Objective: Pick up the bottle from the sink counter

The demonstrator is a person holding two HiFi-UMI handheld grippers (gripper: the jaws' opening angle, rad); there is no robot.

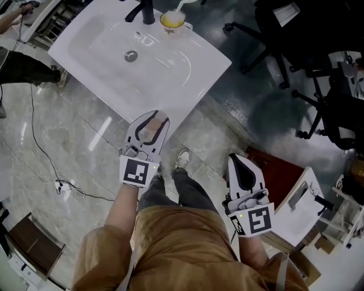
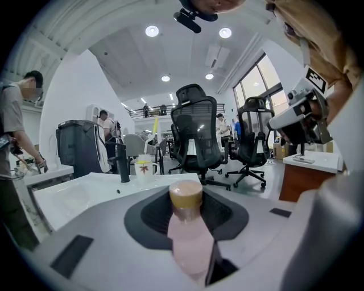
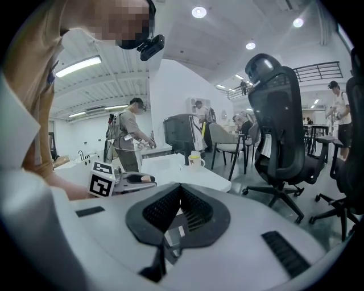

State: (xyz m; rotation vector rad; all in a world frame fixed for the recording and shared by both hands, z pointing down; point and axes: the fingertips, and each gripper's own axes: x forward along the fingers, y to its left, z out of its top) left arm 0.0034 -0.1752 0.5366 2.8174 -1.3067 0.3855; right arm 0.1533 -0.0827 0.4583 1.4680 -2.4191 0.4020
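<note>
Right gripper (image 1: 239, 160): jaws together, nothing between them, held beside the person's right leg.
Left gripper (image 1: 152, 116): jaws partly apart and clamped on the bottle, reaching ahead of the knees.
Bottle (image 2: 190, 241): pale pink with a tan cap (image 2: 186, 194), gripped by its body, cap pointing away; from the head view it hangs at the sink's near edge.
Sink (image 1: 96, 68): white, with the drain (image 1: 131, 55) in the middle.
Faucet (image 1: 148, 11): black, on the far rim.
Cup (image 1: 172, 20): just beside the faucet, yellow inside.
Chairs (image 2: 196, 133): black, beyond the sink.
</note>
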